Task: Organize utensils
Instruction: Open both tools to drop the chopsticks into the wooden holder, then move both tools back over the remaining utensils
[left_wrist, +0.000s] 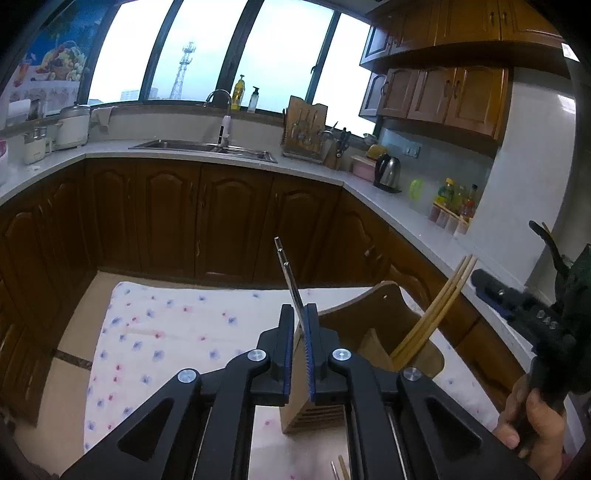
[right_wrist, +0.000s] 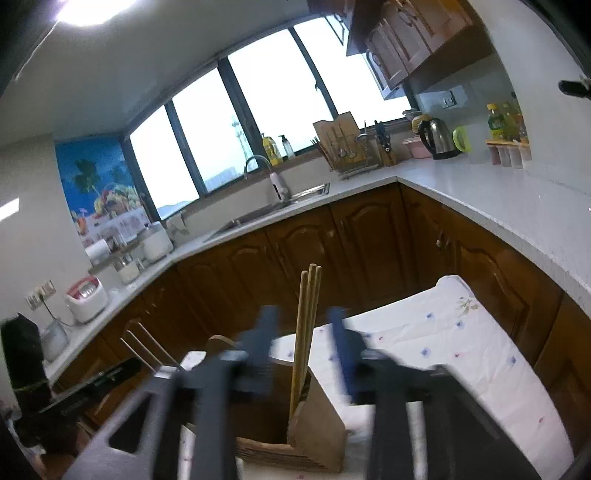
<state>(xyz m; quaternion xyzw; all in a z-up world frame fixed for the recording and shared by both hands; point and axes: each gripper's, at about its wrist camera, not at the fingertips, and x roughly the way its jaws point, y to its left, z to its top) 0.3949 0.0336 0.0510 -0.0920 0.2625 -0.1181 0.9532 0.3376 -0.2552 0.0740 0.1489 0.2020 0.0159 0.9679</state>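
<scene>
Left claw (left_wrist: 299, 325) closed on metal chopsticks (left_wrist: 290, 275), above wooden holder (left_wrist: 384, 306); right claw (right_wrist: 301, 332) open, empty. Next: lower chopsticks into slot beside bamboo chopsticks (right_wrist: 306, 321).

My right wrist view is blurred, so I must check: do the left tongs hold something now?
Observer: Yes. The left tongs are shut on metal chopsticks, and three ends point up.
Operator: Where is the holder as seen from that side?
Observer: The wooden holder is right behind and below the left tongs. Its slotted front shows between the arms.
Operator: Are there more things to sort?
Observer: Two stick ends show on the flowered cloth, at the bottom edge of the left view.
</scene>
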